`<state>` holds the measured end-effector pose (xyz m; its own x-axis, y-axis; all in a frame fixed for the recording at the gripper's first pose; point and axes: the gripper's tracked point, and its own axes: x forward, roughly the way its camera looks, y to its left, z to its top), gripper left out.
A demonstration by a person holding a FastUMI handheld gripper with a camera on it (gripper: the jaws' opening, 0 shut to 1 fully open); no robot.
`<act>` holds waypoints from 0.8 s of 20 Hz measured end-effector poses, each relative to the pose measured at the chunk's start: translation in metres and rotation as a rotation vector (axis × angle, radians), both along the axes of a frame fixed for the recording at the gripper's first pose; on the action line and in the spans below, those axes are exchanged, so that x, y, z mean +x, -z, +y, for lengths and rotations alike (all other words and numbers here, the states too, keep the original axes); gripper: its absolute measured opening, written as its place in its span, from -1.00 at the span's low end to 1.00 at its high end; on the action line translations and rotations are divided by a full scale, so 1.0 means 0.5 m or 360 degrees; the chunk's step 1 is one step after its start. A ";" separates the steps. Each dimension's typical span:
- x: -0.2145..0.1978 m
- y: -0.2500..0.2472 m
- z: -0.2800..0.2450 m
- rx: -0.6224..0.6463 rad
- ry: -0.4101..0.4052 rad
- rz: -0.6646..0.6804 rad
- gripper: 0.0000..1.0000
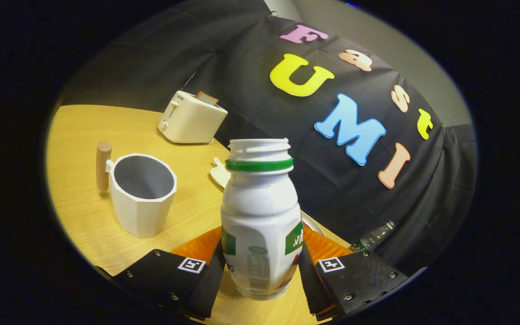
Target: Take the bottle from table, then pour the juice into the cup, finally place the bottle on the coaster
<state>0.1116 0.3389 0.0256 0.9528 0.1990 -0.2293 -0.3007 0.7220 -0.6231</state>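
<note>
A white plastic bottle [260,212] with a green neck ring and no cap stands upright between my fingers. My gripper [260,255] is shut on its lower body, one pad [203,247] pressing each side. I cannot tell whether its base touches the wooden table [84,135]. A white faceted cup [141,194] with a wooden handle stands empty on the table, ahead of the fingers and to the left of the bottle. A flat white piece [219,174] peeks out from behind the bottle's shoulder; most of it is hidden.
A cream toaster [191,118] with a slice in it stands at the table's far side beyond the cup. A rounded pale rim [313,224] shows just right of the bottle. A clear bottle [377,234] lies past the table's edge by the black cloth wall.
</note>
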 end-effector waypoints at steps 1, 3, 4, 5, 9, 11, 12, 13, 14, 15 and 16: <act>-0.002 0.003 0.004 -0.0041 -0.0010 -0.0001 0.52; -0.002 0.008 0.010 -0.0148 -0.0025 -0.0018 0.52; -0.003 0.008 0.014 -0.0192 -0.0033 -0.0029 0.52; -0.002 0.011 0.017 -0.0239 -0.0040 -0.0036 0.52; 0.000 0.015 0.027 -0.0385 -0.0065 -0.0059 0.52; 0.002 0.015 0.029 -0.0470 -0.0069 -0.0082 0.52; 0.003 0.014 0.028 -0.0512 -0.0072 -0.0095 0.52; 0.003 0.013 0.028 -0.0564 -0.0076 -0.0112 0.52; 0.003 0.011 0.030 -0.0604 -0.0083 -0.0130 0.52; 0.004 0.009 0.032 -0.0650 -0.0091 -0.0152 0.52; 0.003 0.007 0.032 -0.0680 -0.0095 -0.0164 0.52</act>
